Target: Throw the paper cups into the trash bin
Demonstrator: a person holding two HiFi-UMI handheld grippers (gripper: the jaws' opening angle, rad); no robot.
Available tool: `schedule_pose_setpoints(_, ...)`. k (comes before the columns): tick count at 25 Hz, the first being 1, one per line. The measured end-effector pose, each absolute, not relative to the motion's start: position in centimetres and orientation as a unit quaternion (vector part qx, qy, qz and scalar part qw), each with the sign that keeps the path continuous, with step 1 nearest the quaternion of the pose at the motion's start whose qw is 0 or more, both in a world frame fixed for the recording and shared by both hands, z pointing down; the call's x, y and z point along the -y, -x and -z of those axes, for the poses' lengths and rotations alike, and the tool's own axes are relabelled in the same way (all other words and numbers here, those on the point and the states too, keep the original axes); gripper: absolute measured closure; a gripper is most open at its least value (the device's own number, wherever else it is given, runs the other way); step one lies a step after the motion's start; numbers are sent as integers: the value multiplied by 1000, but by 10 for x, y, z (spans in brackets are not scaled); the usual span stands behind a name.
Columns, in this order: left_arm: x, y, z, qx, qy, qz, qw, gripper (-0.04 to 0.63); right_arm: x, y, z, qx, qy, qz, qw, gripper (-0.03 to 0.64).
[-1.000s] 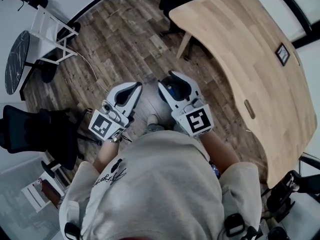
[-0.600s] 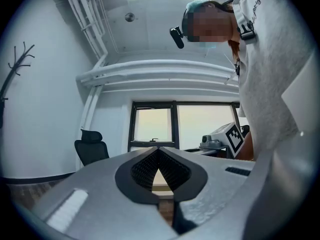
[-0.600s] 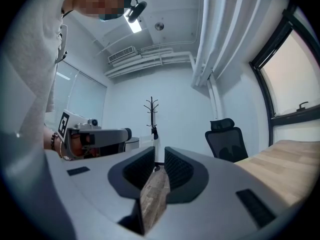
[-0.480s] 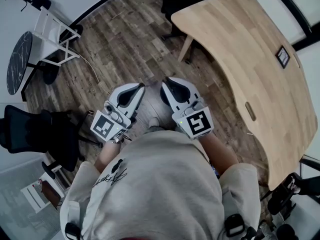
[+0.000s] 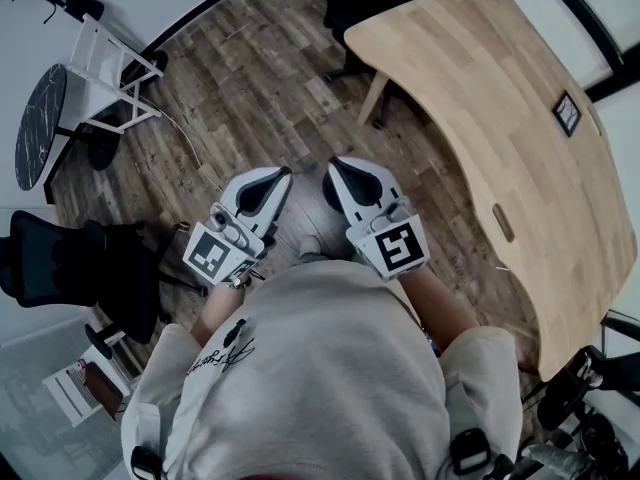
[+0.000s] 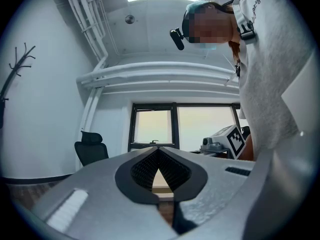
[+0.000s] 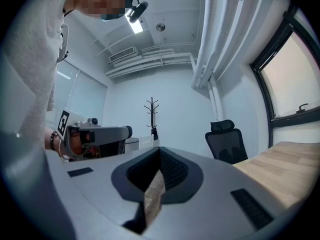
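Observation:
No paper cup and no trash bin shows in any view. Both grippers are held level in front of the person's chest, above the wooden floor. My left gripper (image 5: 283, 173) has its jaw tips together with nothing between them, as the left gripper view (image 6: 159, 150) also shows. My right gripper (image 5: 335, 163) sits beside it to the right. Its jaws have just been closing and now meet, empty, in the right gripper view (image 7: 160, 150). The two grippers point slightly toward each other, a small gap apart.
A light wooden table (image 5: 520, 118) fills the right side. A black office chair (image 5: 70, 263) stands at the left, a white frame chair (image 5: 105, 73) and a dark round table (image 5: 35, 118) at the far left. Another black chair (image 7: 225, 139) and a coat stand (image 7: 151, 111) stand ahead.
The right gripper's jaws, apart a second ago, have come together. Both grippers stay at nearly the same spot.

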State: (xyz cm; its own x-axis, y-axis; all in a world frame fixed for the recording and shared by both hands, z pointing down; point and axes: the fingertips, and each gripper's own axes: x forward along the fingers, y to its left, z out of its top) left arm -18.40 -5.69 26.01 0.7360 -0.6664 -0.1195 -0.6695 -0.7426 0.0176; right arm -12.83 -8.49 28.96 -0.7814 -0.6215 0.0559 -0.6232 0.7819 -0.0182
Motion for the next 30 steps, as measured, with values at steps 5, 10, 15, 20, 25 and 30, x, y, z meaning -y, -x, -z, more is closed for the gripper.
schedule_pose_setpoints(5,58,187,-259,-361,931,-59,12,592,85,132,-287,944,-328,-14,23,609)
schedule_pose_setpoints(10,59,187,-260,-359,931,-61,11,592,86,133,-288,944,-329,-22,20,609)
schedule_pose_setpoints(15,62,186,-260,-354,933,-61,10,592,89,132,-288,943,-331,-24,21,609)
schedule_pose_setpoints(20,63,183,-260,-349,935,-61,10,592,90,130,-289,942,-335,-21,24,609)
schedule_pose_setpoints(25,66,181,-259,-346,936,-63,11,592,93,128,-289,941,-338,-20,24,609)
schedule_pose_setpoints(30,67,183,-260,-345,937,-63,10,592,94,129,-289,940,-341,-19,23,609)
